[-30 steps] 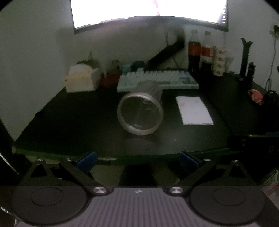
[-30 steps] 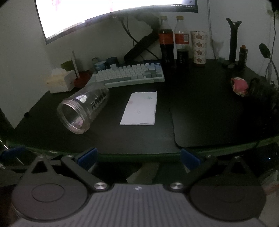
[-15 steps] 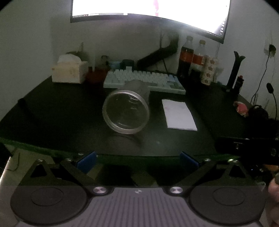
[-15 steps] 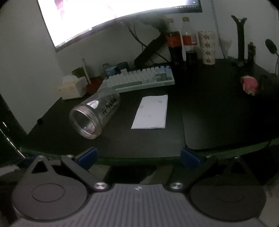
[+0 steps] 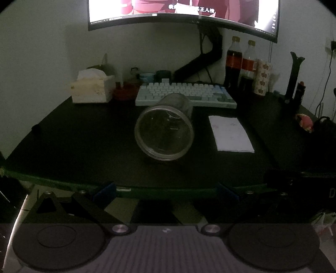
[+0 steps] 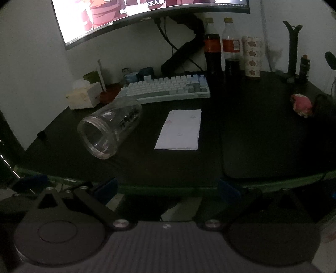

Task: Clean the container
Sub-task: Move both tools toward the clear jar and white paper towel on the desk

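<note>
A clear plastic jar (image 5: 164, 131) lies on its side on the black desk, its open mouth facing me; it also shows in the right wrist view (image 6: 109, 128). A folded white paper towel (image 5: 230, 133) lies flat to its right, also seen in the right wrist view (image 6: 180, 130). My left gripper (image 5: 166, 192) is open and empty, held off the desk's front edge, straight in front of the jar. My right gripper (image 6: 167, 189) is open and empty, also off the front edge, facing the towel.
A keyboard (image 5: 184, 95) lies behind the jar under a monitor (image 5: 184, 12). A tissue box (image 5: 91, 89) stands at back left. Two cola bottles (image 6: 212, 54) and a patterned cup (image 6: 252, 56) stand at back right. A black mouse mat (image 6: 273, 136) covers the right side.
Both grippers have shifted slightly in front of the desk and both views have steadied. The jar and the towel have not moved. Both grippers stay open.
</note>
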Demonstrator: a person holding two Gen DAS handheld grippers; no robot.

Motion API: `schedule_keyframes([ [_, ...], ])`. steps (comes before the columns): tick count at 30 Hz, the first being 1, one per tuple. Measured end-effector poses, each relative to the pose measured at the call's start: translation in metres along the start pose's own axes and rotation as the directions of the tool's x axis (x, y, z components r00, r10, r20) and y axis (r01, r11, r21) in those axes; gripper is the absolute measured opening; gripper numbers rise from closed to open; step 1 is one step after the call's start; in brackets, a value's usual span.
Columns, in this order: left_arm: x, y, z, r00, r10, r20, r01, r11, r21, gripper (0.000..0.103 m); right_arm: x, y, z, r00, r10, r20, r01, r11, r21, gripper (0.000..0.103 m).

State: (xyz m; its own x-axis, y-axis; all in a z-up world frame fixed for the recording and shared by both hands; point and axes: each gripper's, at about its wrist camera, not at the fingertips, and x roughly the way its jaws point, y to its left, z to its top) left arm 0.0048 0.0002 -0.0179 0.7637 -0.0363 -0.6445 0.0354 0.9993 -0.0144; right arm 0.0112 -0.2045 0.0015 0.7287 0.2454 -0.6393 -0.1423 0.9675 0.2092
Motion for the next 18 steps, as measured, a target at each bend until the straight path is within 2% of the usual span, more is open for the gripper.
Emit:
schedule_keyframes([
  [15, 0.013, -0.002, 0.0, 0.999, 0.034, -0.017, -0.034, 0.999, 0.003, 0.103, 0.015, -0.016, 0.001, 1.0, 0.001, -0.029, 0.001, 0.999, 0.053, 0.103],
  [18, 0.016, 0.0, 0.0, 1.0, 0.011, -0.005, -0.011, 1.0, -0.02, 0.103, 0.014, -0.02, 0.002, 1.0, 0.004, -0.023, -0.003, 0.998, 0.066, 0.103],
])
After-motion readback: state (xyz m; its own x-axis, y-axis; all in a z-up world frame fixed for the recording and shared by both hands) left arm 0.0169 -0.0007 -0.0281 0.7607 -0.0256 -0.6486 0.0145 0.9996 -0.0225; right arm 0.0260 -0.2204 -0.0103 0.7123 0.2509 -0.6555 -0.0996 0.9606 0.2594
